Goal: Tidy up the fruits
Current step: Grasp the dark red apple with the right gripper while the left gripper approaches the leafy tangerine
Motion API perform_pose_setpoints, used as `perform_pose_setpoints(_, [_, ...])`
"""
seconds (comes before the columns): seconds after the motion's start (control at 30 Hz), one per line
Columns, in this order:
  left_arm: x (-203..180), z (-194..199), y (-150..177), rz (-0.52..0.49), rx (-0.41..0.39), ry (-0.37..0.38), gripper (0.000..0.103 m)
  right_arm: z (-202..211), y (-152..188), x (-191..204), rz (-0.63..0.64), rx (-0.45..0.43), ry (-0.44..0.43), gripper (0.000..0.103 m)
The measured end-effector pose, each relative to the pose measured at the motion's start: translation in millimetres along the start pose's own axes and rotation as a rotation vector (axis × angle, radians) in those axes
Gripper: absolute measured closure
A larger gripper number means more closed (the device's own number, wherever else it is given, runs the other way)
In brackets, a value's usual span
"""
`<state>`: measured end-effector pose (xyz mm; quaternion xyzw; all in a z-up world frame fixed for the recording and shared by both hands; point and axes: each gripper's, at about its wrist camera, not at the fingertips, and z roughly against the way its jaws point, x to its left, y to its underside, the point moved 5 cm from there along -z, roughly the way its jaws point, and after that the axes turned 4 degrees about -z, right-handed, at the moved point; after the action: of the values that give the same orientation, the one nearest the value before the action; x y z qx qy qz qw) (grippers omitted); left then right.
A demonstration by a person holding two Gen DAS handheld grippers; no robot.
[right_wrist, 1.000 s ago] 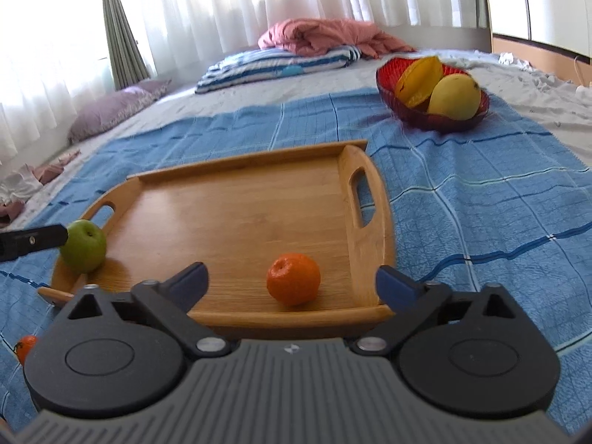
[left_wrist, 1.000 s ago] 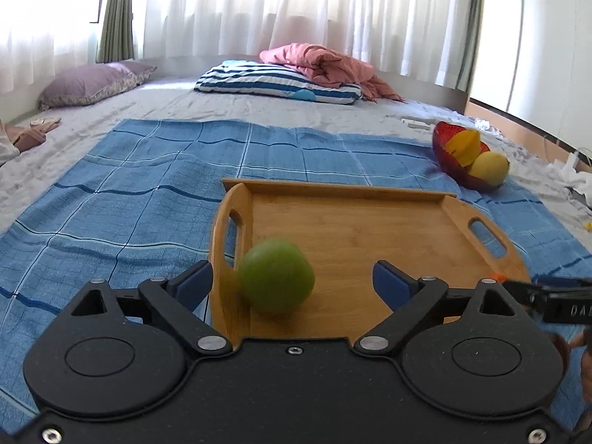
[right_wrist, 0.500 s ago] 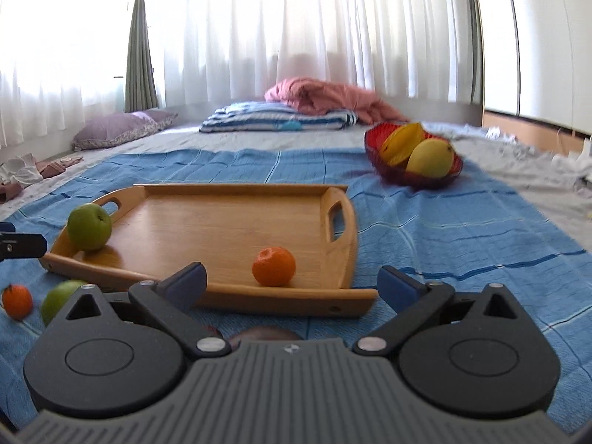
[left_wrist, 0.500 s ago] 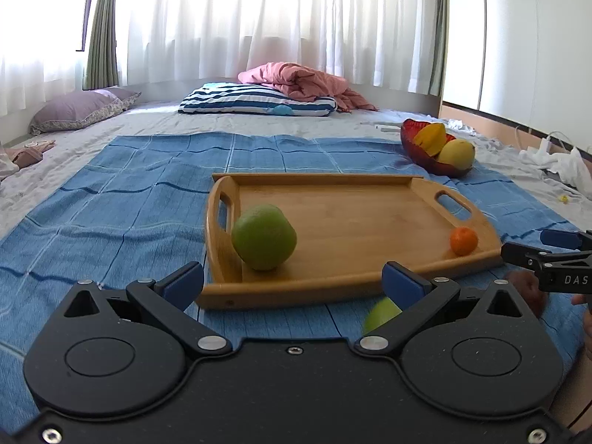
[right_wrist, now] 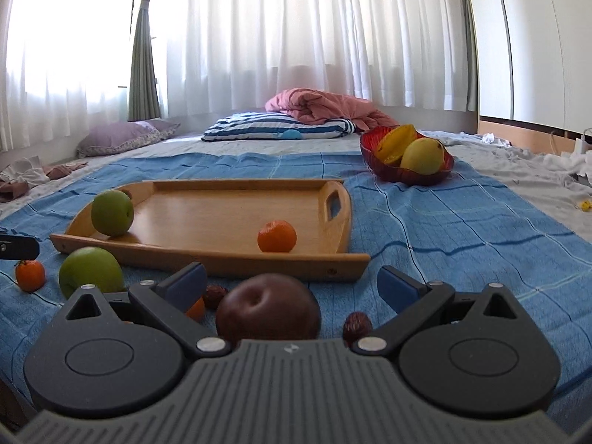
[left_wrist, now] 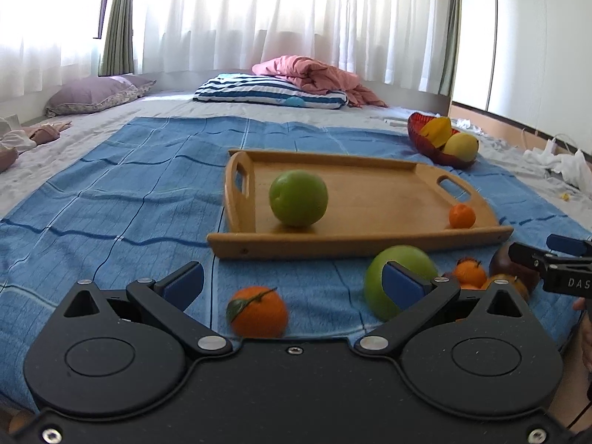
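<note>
A wooden tray lies on the blue blanket and holds a green apple and a small orange. In front of the tray, on the blanket, lie an orange with a leaf, a second green apple, a dark red apple, small oranges and brown dates. My left gripper is open above the leafed orange. My right gripper is open around the dark red apple without touching it.
A red bowl with a yellow mango and a starfruit stands beyond the tray's right end. A striped pillow and a pink blanket lie at the back. A purple pillow is at the far left.
Both grippers have pulled back from the tray towards the near edge of the blanket. The loose fruits in front of the tray have come into view.
</note>
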<state>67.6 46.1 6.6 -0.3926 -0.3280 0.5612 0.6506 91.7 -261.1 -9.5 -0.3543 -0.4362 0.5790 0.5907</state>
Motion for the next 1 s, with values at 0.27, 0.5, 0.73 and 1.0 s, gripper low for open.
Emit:
perform_pose_setpoints(0.27, [1, -1, 9, 0.010, -0.013, -0.032, 0.000, -1, 7, 7, 0.039, -0.023, 0.071, 0.000])
perform_pose_setpoints(0.5, [4, -5, 13, -0.002, -0.011, -0.072, 0.003, -3, 11, 13, 0.071, -0.030, 0.067, 0.000])
perform_pose_setpoints(0.73, [7, -11, 18, -0.014, 0.016, -0.100, 0.005, -4, 14, 13, 0.052, -0.029, 0.060, 0.004])
perform_pose_setpoints(1.0, [15, -18, 26, 0.055, 0.047, -0.097, 0.007, -4, 16, 11, 0.026, -0.014, 0.028, 0.010])
